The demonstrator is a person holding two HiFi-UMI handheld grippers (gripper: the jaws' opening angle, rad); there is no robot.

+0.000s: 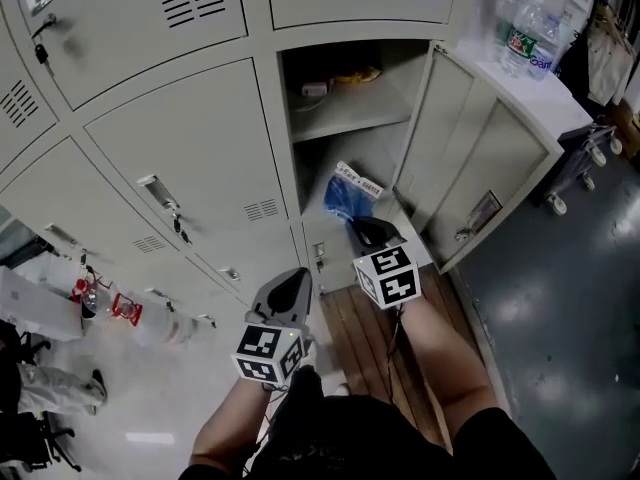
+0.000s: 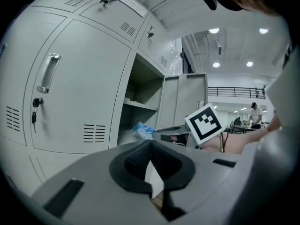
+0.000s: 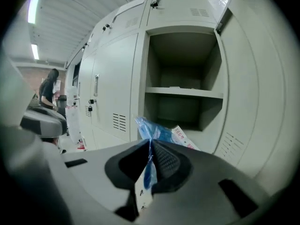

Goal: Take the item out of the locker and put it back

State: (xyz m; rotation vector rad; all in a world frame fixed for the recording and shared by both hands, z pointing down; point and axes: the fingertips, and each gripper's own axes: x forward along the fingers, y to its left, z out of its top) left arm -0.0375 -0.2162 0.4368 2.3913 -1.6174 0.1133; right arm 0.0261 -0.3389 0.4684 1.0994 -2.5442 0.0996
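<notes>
— Your right tongs [image 3: 151,144] are pinched on the crinkly blue plastic packet [image 3: 157,131] at the mouth of the open grey metal locker's [image 1: 296,138] lower compartment. Your left tongs [image 2: 150,144] are closed, empty.
— Which step is it?
— Likely the carry through the doorway. Next, hold that pinch firm and steer clear of the shelf [image 1: 345,120] and the swung-out door [image 1: 480,158].
</notes>
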